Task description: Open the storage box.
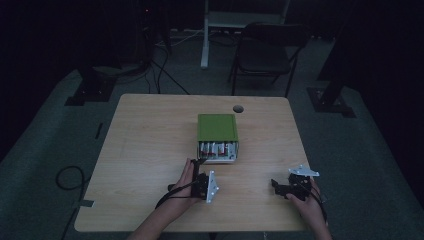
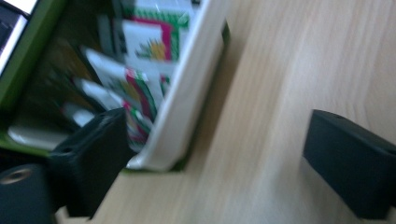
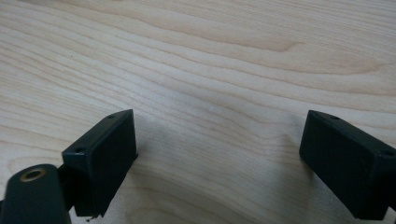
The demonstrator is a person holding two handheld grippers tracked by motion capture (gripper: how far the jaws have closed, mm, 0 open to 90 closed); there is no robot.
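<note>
A green box stands at the middle of the wooden table, its near side open on a row of red, white and green packets. My left gripper is turned on its side just before the box's near left corner, jaws open. In the blurred left gripper view, the left gripper has the box's white wall and the packets close ahead; the white corner sits between the jaws, untouched. My right gripper rests near the table's right front, and the right gripper is open over bare wood.
A round hole lies in the table behind the box. Beyond the table stand a dark folding chair and a white desk leg. A cable loop lies on the floor at the left. The room is dim.
</note>
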